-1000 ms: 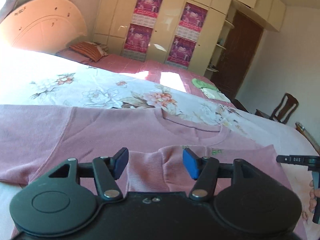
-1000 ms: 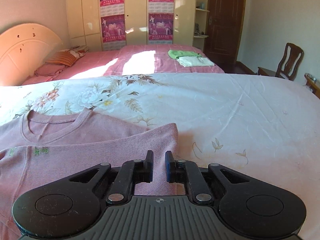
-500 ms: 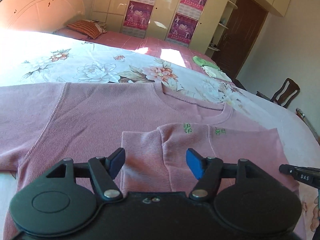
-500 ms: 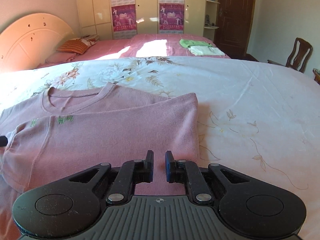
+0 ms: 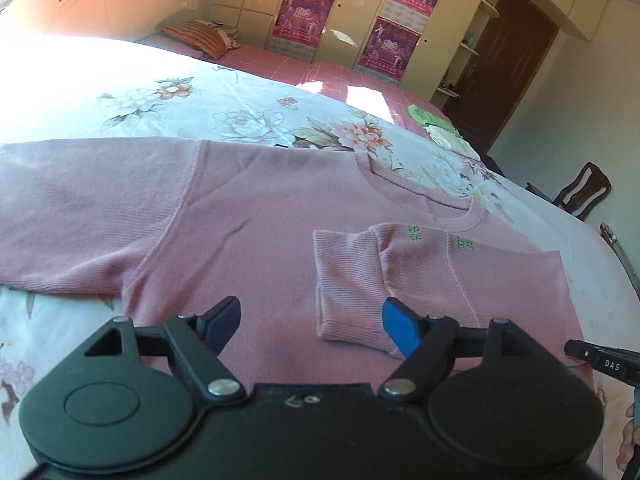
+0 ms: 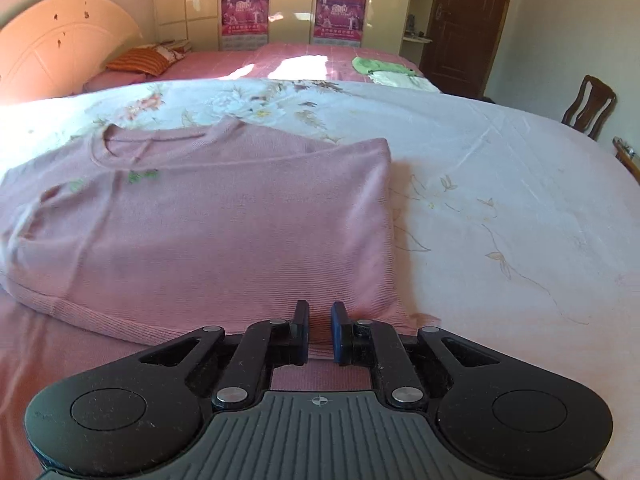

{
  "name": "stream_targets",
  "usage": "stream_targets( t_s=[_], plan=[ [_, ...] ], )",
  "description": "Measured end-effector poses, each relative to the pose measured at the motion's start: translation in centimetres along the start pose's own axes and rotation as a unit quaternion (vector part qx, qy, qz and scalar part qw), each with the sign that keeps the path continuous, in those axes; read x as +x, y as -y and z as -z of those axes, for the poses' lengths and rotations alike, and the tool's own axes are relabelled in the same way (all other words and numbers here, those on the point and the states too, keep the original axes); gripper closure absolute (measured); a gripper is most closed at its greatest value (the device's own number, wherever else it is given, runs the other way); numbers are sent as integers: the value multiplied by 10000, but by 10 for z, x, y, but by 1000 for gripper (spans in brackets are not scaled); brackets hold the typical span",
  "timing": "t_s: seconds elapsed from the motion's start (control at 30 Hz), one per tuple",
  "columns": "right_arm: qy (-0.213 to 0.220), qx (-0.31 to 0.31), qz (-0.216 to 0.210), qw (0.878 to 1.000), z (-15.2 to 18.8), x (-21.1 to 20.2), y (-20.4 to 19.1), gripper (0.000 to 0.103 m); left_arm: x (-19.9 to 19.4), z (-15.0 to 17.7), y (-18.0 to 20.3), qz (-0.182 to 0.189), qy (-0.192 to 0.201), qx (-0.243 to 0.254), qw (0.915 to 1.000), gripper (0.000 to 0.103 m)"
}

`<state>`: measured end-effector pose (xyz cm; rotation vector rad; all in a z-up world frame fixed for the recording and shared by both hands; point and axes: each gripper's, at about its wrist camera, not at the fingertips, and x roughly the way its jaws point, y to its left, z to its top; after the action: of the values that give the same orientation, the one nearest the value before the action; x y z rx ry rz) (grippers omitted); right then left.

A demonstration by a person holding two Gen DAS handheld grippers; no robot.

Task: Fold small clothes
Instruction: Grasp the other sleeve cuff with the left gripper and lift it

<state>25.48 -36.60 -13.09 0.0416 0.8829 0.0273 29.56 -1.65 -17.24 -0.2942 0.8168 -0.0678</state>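
A pink knit sweater (image 5: 260, 220) lies flat on the floral bed sheet (image 6: 500, 184), its left sleeve stretched out to the left. Its right side is folded over the body, and the folded sleeve cuff (image 5: 348, 280) lies on top. My left gripper (image 5: 311, 308) hovers over the sweater's lower part with its jaws opening wide; the cuff lies just ahead of the right blue pad, untouched. My right gripper (image 6: 320, 312) is shut over the hem of the sweater (image 6: 240, 232), nothing seen held. Its tip (image 5: 600, 362) shows at the left wrist view's right edge.
Behind is a second bed with a pink cover, a striped pillow (image 6: 138, 60) and folded green and white clothes (image 6: 380, 66). Cream wardrobes with posters line the far wall beside a dark door. A wooden chair (image 6: 592, 104) stands at the right.
The left gripper's jaws have spread wider and it has drawn back from the folded sleeve. The right gripper has pulled back toward the hem, so more of the sweater shows ahead.
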Motion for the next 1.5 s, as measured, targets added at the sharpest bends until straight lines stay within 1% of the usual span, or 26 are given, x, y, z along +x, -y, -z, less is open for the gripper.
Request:
stream_targets(
  t_s=[0.13, 0.23, 0.27, 0.3, 0.33, 0.37, 0.43, 0.53, 0.73, 0.93, 0.97, 1.07, 1.13, 1.2, 1.3, 1.33, 1.37, 1.4, 1.47, 1.5],
  plan=[
    [184, -185, -326, 9991, -6, -11, -37, 92, -18, 0, -28, -259, 76, -174, 9995, 25],
    [241, -372, -604, 9972, -7, -11, -72, 91, -32, -1, -52, -478, 191, -334, 9981, 21],
    [244, -407, -682, 9965, -8, -10, -82, 87, -36, -1, -58, -546, 222, -376, 9976, 20],
    [254, -433, -765, 9958, -8, -9, -92, 79, -41, -3, -67, -622, 258, -435, 9968, 19],
    [285, -458, -848, 9949, -8, -8, -102, 48, -44, -4, -75, -681, 282, -491, 9961, 18],
    [368, -497, -907, 9940, -7, -8, -112, 24, -48, -6, -83, -731, 301, -550, 9954, 18],
    [486, -680, -1023, 9912, -7, -9, -134, 23, -55, -8, -101, -821, 347, -690, 9936, 18],
    [480, -752, -1247, 9882, -10, -6, -162, 23, -66, -10, -129, -983, 440, -918, 9899, 18],
    [475, -985, -1577, 9814, -13, 0, -211, 23, -80, -12, -196, -1214, 549, -1569, 9786, 27],
    [455, -1260, -1753, 9754, -13, 9, -252, 23, -85, -15, -257, -1382, 693, -2307, 9607, 29],
    [450, -1301, -1764, 9746, -13, 10, -257, 23, -84, -16, -265, -1372, 702, -2410, 9582, 32],
    [416, -1402, -1822, 9723, -13, 16, -274, 23, -80, -16, -294, -1253, 731, -2882, 9465, 38],
    [393, -1435, -1841, 9716, -13, 19, -282, 23, -77, -15, -311, -1114, 842, -3157, 9385, 41],
    [373, -1472, -1849, 9710, -14, 23, -290, 23, -74, -17, -320, -1035, 958, -3257, 9349, 46],
    [349, -1540, -1838, 9702, -16, 30, -300, 23, -66, -21, -330, -955, 1107, -3311, 9322, 54],
    [340, -1551, -1830, 9702, -17, 33, -302, 23, -64, -23, -333, -937, 1141, -3338, 9310, 59],
    [330, -1553, -1822, 9704, -17, 35, -304, 23, -62, -24, -336, -941, 1168, -3369, 9295, 66],
    [311, -1548, -1813, 9707, -18, 38, -306, 23, -60, -24, -339, -963, 1183, -3410, 9276, 71],
    [290, -1537, -1795, 9712, -17, 41, -309, 23, -58, -25, -343, -1021, 1190, -3513, 9230, 93],
    [284, -1540, -1791, 9713, -18, 43, -310, 23, -58, -24, -345, -1051, 1203, -3583, 9198, 93]
  ],
)
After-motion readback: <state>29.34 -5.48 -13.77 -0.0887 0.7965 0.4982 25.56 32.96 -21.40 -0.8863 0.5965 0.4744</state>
